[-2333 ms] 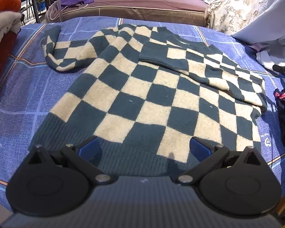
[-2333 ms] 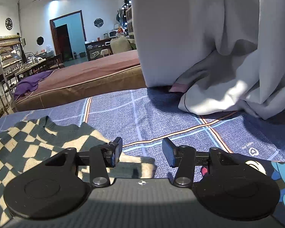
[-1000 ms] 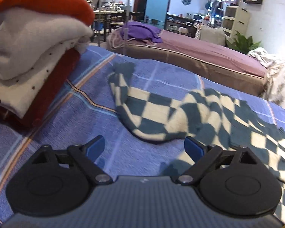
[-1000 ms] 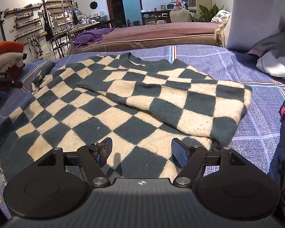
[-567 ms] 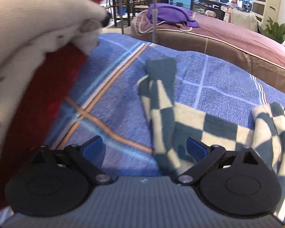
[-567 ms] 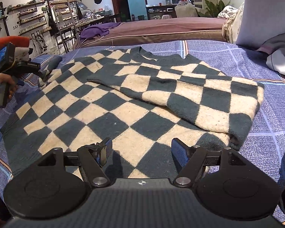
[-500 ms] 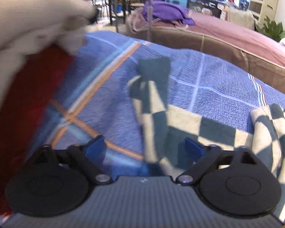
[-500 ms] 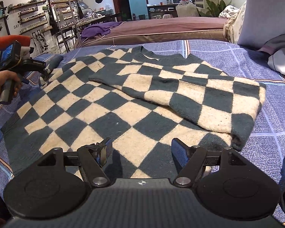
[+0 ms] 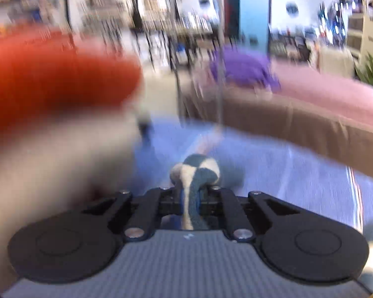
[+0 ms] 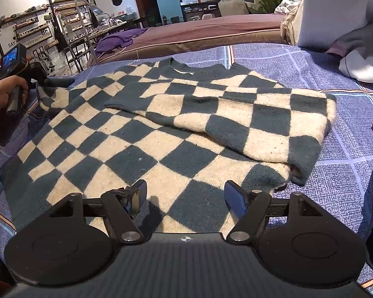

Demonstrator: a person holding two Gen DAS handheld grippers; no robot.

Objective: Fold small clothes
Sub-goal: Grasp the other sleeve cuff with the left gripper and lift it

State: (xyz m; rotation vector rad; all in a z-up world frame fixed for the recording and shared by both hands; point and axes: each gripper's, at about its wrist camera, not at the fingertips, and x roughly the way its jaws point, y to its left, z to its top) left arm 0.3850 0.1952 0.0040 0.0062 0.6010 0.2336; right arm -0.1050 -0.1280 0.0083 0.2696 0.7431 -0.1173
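the checkered sweater (image 10: 166, 134) lies spread flat on the blue bedspread (image 10: 340, 173), its right sleeve (image 10: 221, 114) already folded across the chest. big change: half a second ago my left gripper (image 9: 190, 196) was hovering wide open over the left sleeve cuff (image 9: 195, 171), now its jaws are clamped tight on it and the view is all motion blur, so i reckon the fold-in is starting. right gripper (image 10: 186, 198) hasn't budged, jaws apart over the hem.
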